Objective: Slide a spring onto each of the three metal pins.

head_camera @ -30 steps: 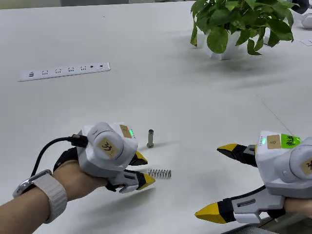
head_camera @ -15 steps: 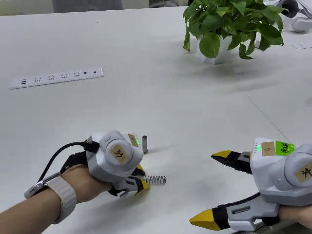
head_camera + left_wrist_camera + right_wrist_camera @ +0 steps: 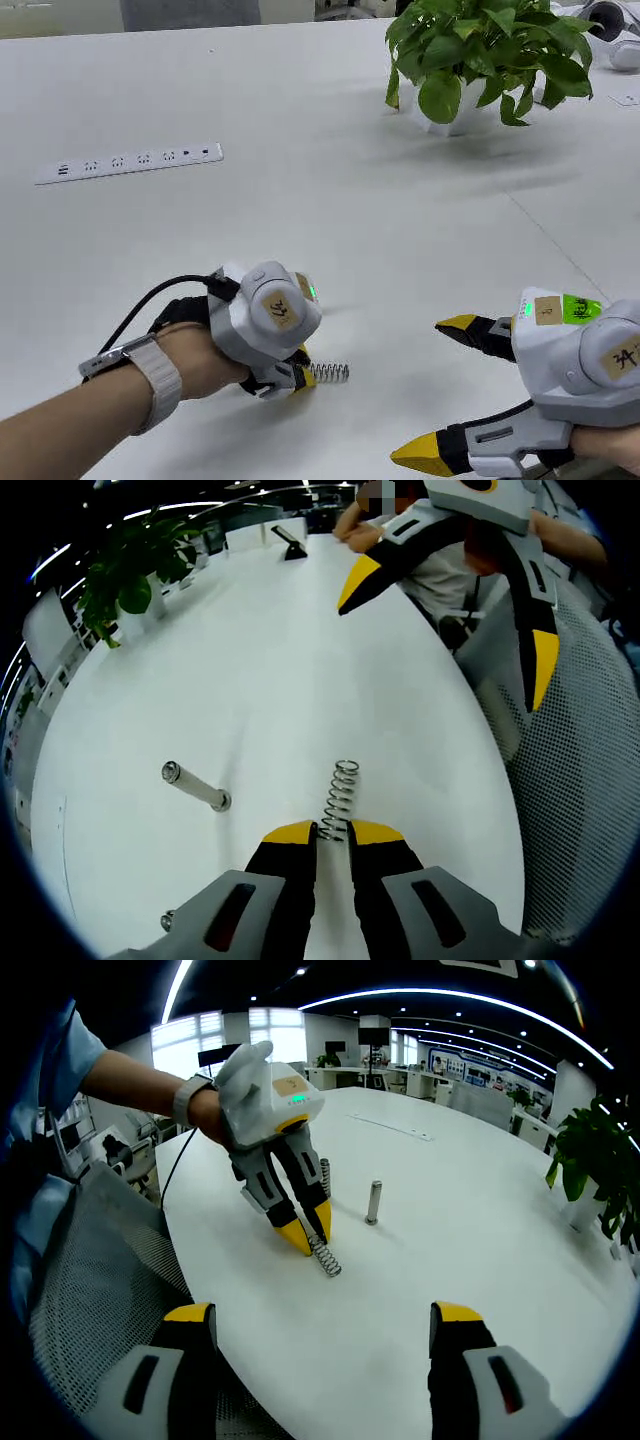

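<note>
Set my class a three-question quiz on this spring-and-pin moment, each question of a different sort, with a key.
1. True or false: the right gripper is shut on a pin.
2. Multiple choice: where does the left gripper hold the spring? A) at one end; B) at its middle; C) nowhere, it hovers clear of it.
3. Short answer: does the upright pin near the spring already carry a spring?

Key
1. False: its jaws stand wide apart and hold nothing.
2. A: the jaws are closed on the spring's near end, and the rest of it sticks out beyond the tips.
3. No, the pin is bare.
</note>
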`<state>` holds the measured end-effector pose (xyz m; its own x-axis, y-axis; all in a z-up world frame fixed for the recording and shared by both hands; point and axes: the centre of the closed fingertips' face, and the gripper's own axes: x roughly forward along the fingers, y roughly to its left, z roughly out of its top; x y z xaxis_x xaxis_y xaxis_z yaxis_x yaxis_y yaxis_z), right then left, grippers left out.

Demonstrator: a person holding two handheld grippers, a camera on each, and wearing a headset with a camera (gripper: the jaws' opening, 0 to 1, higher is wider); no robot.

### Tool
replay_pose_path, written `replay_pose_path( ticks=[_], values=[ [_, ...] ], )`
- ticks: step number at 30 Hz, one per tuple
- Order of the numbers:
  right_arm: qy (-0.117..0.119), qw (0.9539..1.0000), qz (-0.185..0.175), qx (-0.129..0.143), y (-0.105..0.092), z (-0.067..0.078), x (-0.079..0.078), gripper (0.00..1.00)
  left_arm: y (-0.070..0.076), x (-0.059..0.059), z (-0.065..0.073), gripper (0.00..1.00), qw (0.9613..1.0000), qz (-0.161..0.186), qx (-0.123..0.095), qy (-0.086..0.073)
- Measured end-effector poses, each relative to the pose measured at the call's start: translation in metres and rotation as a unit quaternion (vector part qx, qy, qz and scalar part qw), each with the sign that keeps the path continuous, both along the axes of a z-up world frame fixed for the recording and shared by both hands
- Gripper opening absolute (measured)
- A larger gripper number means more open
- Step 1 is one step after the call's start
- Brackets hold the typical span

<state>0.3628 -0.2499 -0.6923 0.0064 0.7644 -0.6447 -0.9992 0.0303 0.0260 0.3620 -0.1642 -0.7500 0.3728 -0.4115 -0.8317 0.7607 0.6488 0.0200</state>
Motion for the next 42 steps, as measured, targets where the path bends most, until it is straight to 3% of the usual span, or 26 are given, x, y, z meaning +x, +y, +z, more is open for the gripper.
replay_pose_path(
  ticks=[8, 12, 24, 28, 32, 36, 42],
  values=[
    [0.003, 1.0, 0.001, 0.004, 0.002, -0.001, -0.004, 0.88, 0.0, 0.001, 0.0, 0.12, 0.9999, 0.009, 0.002, 0.006],
    [0.004, 0.9999, -0.004, 0.009, 0.002, 0.001, -0.003, 0.88, 0.0, 0.0, -0.001, 0.11, 0.9999, 0.012, 0.008, -0.004],
    [0.008, 0.9999, -0.002, 0.014, 0.005, 0.002, -0.007, 0.88, 0.003, -0.013, 0.001, 0.11, 0.9978, 0.055, -0.034, -0.015],
    [0.007, 0.9998, -0.004, 0.017, 0.008, 0.004, -0.006, 0.88, 0.006, -0.016, 0.01, 0.11, 0.9934, 0.086, -0.069, -0.03],
    [0.01, 0.9996, -0.004, 0.028, 0.016, 0.01, -0.006, 0.88, 0.014, -0.02, 0.023, 0.1, 0.9851, 0.126, -0.108, -0.046],
    [0.006, 0.9996, 0.007, 0.027, 0.023, 0.012, -0.009, 0.87, 0.02, -0.028, 0.034, 0.1, 0.9799, 0.142, -0.127, -0.06],
    [-0.001, 0.9993, 0.024, 0.028, 0.033, 0.018, -0.011, 0.87, 0.022, -0.046, 0.052, 0.1, 0.9762, 0.146, -0.137, -0.083]
  ],
)
